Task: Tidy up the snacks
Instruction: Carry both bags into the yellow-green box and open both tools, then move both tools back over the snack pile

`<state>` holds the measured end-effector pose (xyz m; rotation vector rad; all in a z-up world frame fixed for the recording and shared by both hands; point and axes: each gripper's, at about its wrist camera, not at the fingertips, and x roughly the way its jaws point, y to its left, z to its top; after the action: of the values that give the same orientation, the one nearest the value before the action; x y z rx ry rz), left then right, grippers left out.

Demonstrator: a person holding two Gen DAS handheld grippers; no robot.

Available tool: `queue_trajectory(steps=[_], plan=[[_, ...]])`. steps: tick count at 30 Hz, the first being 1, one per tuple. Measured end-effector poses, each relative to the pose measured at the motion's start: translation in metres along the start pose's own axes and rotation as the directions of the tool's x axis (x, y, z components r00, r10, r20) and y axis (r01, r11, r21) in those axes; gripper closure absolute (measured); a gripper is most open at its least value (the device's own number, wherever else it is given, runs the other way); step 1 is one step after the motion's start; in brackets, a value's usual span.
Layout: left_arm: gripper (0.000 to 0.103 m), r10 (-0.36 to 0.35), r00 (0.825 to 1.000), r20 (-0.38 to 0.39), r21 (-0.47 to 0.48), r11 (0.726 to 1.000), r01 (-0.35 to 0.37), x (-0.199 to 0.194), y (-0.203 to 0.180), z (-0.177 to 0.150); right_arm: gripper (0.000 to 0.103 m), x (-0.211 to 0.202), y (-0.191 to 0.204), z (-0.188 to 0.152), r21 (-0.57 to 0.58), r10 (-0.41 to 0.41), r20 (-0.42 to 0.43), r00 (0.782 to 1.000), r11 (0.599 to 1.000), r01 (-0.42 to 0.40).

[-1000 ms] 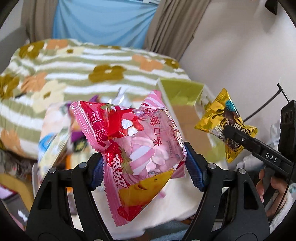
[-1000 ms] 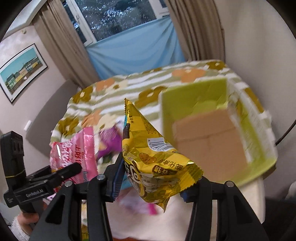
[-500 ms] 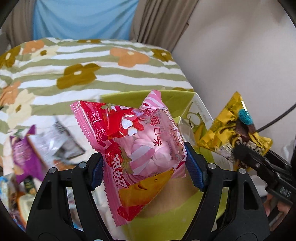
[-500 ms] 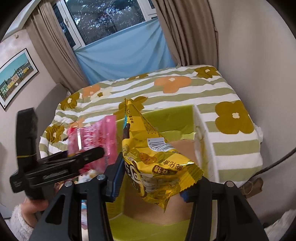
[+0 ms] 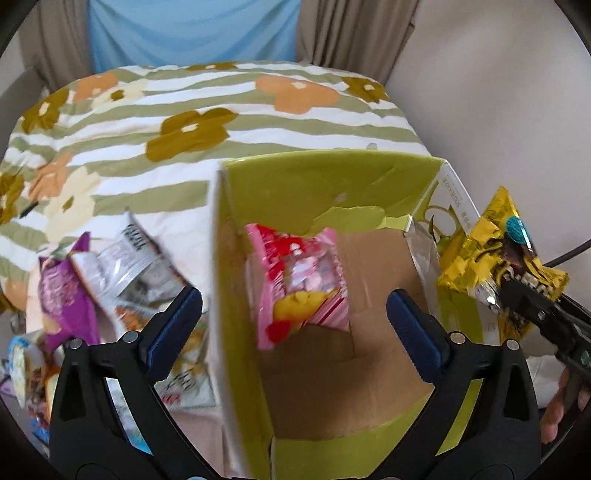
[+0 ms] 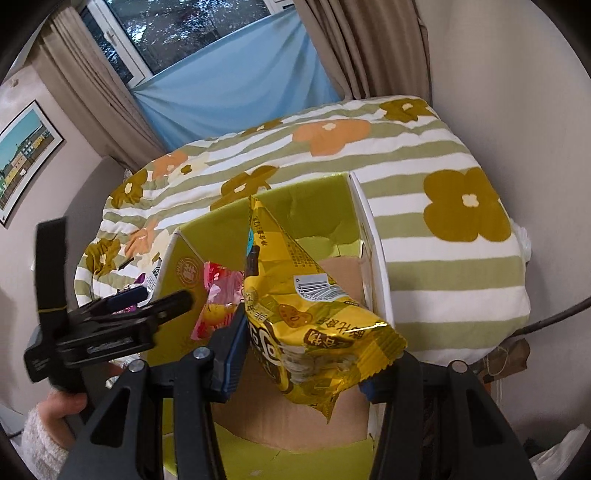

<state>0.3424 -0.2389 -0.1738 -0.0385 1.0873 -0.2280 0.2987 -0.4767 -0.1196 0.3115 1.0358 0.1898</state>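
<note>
Striped floral bedspread [image 6: 436, 236] ahead of tongs; blue cloth [image 6: 229, 92] over window [image 6: 177, 26] beyond; beige curtains [image 6: 369, 48] flanking; framed picture [image 6: 26, 155] far left.

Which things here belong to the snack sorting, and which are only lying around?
Belong to the job:
pink snack bag
yellow snack bag
green box
purple snack bag
silver snack bag

Only lying around:
flowered blanket
framed picture
curtains

place: home bedroom | cues: floral striped bedding [image 6: 424, 155], curtained window [image 6: 177, 29], framed picture [image 6: 22, 155]
</note>
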Motion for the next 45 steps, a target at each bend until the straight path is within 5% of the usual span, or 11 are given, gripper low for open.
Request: queue_trajectory(steps=[7, 15, 18, 20, 31, 45], plan=[[0.004, 0.06, 0.997, 0.052, -0.001, 0.998, -0.06, -0.036, 0.007, -0.016, 0.056, 0.002, 0.007, 0.01, 0.026, -0.027, -0.004, 1.0, 0.999, 0.027], [0.004, 0.098, 0.993, 0.071, -0.024, 0.995, -0.097, -0.051, 0.013, -0.016, 0.055, 0.042, 0.016, 0.038, 0.024, 0.035, -0.064, 0.997, 0.999, -0.034], [0.004, 0.109, 0.992, 0.056, -0.039, 0.993, -0.107, -0.048, 0.014, -0.016, 0.034, 0.061, 0.011, 0.044, 0.041, 0.051, -0.078, 0.996, 0.998, -0.048], [0.004, 0.113, 0.992, 0.048, -0.048, 0.993, -0.111, -0.047, 0.014, -0.019, 0.006, 0.07, 0.005, 0.045, 0.049, 0.042, -0.099, 0.994, 0.998, -0.037], [0.004, 0.136, 0.99, 0.041, -0.066, 0.989, -0.133, -0.049, 0.006, -0.024, 0.006, 0.053, 0.005, 0.028, -0.078, 0.014, -0.059, 0.998, 0.997, -0.018], [0.004, 0.115, 0.978, 0.173, -0.029, 0.993, -0.111, -0.13, 0.0, -0.033, 0.006, -0.023, 0.021, 0.014, -0.105, -0.041, 0.039, 0.998, 0.993, 0.045]])
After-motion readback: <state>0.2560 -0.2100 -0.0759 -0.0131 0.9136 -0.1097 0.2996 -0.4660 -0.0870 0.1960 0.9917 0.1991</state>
